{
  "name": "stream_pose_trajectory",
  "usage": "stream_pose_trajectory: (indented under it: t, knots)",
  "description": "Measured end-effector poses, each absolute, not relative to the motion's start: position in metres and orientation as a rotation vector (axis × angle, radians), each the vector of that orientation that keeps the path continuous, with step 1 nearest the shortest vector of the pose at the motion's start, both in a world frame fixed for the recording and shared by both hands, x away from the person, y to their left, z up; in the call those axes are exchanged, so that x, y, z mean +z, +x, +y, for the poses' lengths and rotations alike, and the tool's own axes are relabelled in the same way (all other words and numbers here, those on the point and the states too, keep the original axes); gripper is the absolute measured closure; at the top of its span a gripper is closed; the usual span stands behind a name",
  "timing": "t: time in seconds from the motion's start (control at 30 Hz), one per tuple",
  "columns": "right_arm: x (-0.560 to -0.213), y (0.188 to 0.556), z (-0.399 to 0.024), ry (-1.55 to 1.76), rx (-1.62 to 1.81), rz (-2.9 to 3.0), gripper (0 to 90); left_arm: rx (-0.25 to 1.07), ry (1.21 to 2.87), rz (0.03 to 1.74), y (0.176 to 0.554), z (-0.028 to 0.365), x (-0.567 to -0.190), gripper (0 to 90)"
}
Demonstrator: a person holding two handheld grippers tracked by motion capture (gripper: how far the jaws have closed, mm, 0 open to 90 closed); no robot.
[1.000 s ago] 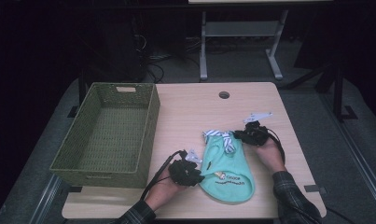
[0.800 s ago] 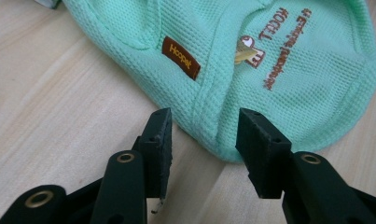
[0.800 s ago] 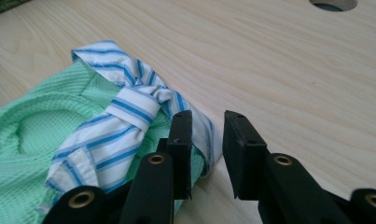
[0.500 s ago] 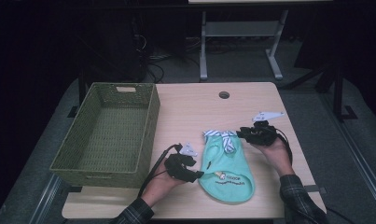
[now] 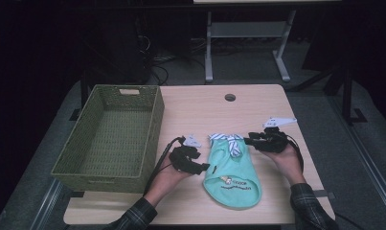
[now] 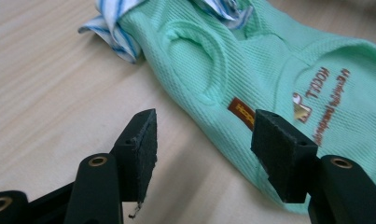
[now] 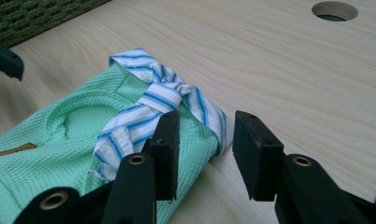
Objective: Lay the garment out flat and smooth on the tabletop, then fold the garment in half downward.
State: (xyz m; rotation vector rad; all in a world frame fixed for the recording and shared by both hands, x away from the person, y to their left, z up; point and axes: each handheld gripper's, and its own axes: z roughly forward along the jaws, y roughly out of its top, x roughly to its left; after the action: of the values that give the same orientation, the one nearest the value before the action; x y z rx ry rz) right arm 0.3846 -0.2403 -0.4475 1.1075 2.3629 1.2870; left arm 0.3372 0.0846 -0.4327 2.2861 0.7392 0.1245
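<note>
High view, left to right: green woven basket (image 5: 109,136) sits on the left part of the wooden table (image 5: 257,103), open top, nothing seen inside. Just right of its near corner, left gripper (image 5: 206,167) held by the left hand (image 5: 164,179), forearm in a plaid sleeve (image 5: 133,218) coming up from the bottom edge, cable looping back beside the basket wall. Gripper body tilted, tips aimed right toward the left edge of the mint-green small shirt (image 5: 231,170). Shirt lies flat mid-table, hem toward the person, blue-and-white striped collar (image 5: 229,141) at the far end, printed logo near the hem. Right of the collar, right gripper (image 5: 248,141) in the right hand (image 5: 286,160), grey plate on top, tips pointing left at the collar. Round cable hole (image 5: 230,97) in the table farther back, well apart from everything. Nothing lies between either gripper and the shirt. Left gripper view: jaws apart, just been opening, pads off the cloth, shirt's side edge with orange tag (image 6: 241,112) lies beyond the gap, bare table under the left jaw. Right gripper view: jaws apart, also just been opening, nothing pinched; striped collar and shirt corner lie just behind the left jaw, bare wood behind the right one. Both wrists low, roughly level over the table.
</note>
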Motion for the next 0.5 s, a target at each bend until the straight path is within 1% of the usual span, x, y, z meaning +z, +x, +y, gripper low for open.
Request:
stream_pose_trajectory:
  t: [0.13,0.5]
  knots:
    - [-0.446,0.385,-0.239,1.108,1.296,2.368,60.6,0.149,2.274,0.744,0.346,0.082,-0.429,41.6]
    - [-0.443,0.391,-0.233,1.074,1.308,2.391,57.8,0.137,2.219,0.748,0.379,0.074,-0.426,43.5]
